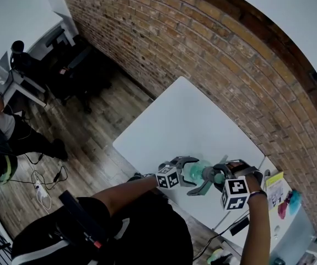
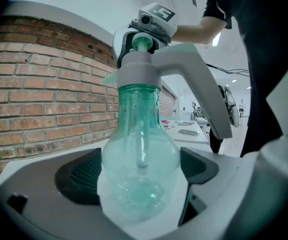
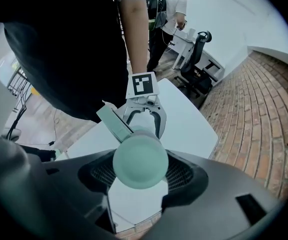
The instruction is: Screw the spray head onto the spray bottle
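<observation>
Fig.: I'm clamping spray bottle (image 2: 141,154) in L gripper (image 1: 190,173), spray head (image 3: 138,161) in R gripper (image 1: 220,176); axis running straight between them.

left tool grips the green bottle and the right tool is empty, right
Not quite. The left tool does grip the bottle, but the right tool is not empty. The right gripper view shows its jaws shut on the spray head.

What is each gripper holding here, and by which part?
The left gripper grips the spray bottle by its round lower body; the right gripper grips the spray head by its top.
</observation>
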### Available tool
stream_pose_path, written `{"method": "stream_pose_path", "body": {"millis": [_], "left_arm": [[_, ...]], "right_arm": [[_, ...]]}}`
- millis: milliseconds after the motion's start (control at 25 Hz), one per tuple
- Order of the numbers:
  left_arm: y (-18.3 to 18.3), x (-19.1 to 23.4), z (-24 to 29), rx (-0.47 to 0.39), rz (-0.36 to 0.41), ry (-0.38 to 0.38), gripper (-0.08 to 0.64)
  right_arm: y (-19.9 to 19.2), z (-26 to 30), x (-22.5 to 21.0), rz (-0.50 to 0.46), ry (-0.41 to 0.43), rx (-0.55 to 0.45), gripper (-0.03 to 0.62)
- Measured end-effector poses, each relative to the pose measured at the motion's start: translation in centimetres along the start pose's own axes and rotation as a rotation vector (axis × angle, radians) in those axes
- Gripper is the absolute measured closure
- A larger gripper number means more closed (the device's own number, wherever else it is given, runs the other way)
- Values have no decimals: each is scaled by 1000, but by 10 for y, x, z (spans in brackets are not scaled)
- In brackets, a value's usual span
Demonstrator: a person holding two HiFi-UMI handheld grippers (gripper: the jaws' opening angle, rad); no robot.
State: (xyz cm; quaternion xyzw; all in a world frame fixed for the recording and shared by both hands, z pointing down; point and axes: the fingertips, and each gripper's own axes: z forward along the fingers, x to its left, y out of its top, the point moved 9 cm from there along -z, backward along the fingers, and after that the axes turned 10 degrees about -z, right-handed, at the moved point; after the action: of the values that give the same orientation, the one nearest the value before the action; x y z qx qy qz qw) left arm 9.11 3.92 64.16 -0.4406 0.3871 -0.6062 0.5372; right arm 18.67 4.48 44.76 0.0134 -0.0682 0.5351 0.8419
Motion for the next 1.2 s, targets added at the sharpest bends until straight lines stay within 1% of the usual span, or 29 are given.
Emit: {"method": "stream_pose_path", "body": {"millis": [160,280,320,360,400,520,560,600,680,760,840,880,960,1080,1200], "left_arm": [[1,-1,-1,2,-3,-2,72],[1,-1,-2,0,-2,-2,72],[1,-1,-2,0,-1,0,72],[1,-1,-2,0,-1,2,72],[1,-1,-2,1,-2,4,72],[0,-3,-1,2,-7,9,72],[0,-3,-1,0,-10,11,72],[0,-3,-2,-1,-13,13,72],[-1,-3,-3,-2,-16,14,72],[-1,-4,-3,-4,-16,14,72],[-1,-3,-3,-4,-16,17,72],[-2,-3,-3,-4,-16,20,72],[-2,-2,-2,-7,-18,23,72],[-1,-4,1,-9,-20,18,72],[-1,-4,-2,-7,-18,20,72]], "right_arm": [[-4,-8,4,123,-61,-25,325],[-11,-22,11,170,-102,-27,325],[-15,-27,13,199,-120,-32,325],[-19,-31,14,259,-142,-46,325],[-23,-35,15,356,-166,-72,325],[-29,-42,18,757,-220,-190,327],[-28,-41,20,870,-231,-232,327],[-24,-39,23,961,-242,-269,327],[-17,-35,26,1102,-266,-325,327],[-13,-32,27,1228,-293,-346,327],[-13,-26,26,1343,-322,-342,326],[-13,-22,25,1382,-331,-336,326],[-12,-16,22,1413,-342,-315,325],[-10,-11,17,1396,-354,-265,327],[-7,-8,11,1386,-348,-246,326]]}}
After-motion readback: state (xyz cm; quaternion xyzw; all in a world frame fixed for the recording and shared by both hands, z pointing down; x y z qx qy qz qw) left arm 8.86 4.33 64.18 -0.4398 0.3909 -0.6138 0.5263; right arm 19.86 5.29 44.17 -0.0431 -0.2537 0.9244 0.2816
